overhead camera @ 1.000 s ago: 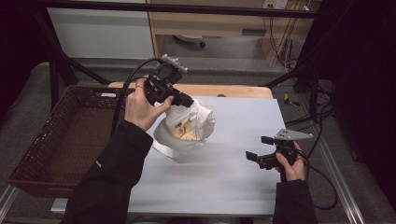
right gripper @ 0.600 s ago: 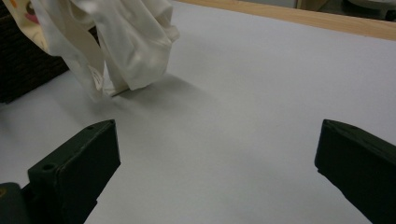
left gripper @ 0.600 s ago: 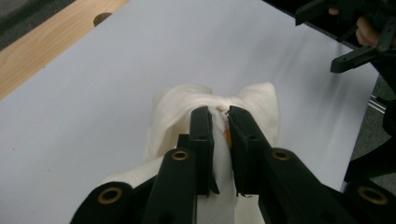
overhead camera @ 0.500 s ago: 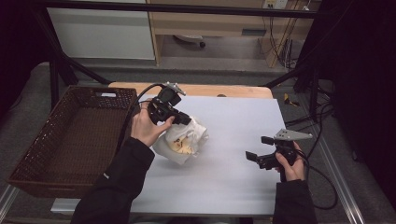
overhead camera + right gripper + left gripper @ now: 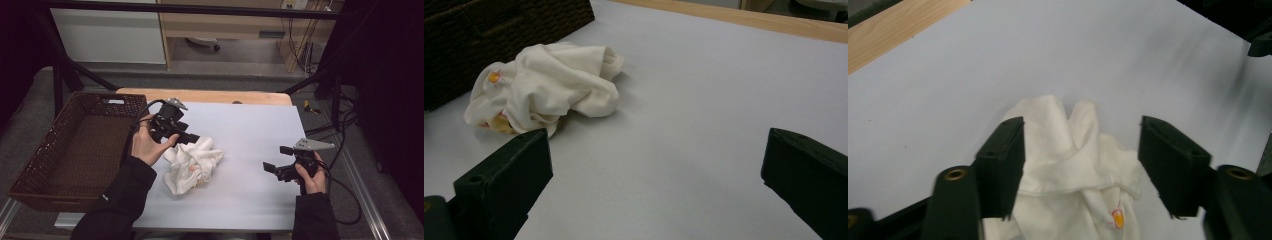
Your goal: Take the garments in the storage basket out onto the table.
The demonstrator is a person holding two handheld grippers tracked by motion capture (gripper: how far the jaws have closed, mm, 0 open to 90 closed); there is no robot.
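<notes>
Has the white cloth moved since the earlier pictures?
Yes. The white cloth has dropped from the left gripper onto the table, beside the basket.

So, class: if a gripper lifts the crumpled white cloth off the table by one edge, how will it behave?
The crumpled white cloth lies in soft folds, so it would probably droop and unfurl, not hold its shape. It looks thin, so likely light. Bunched flat on the pale table, it should not roll; pushed, it would probably slide or bunch up further.
</notes>
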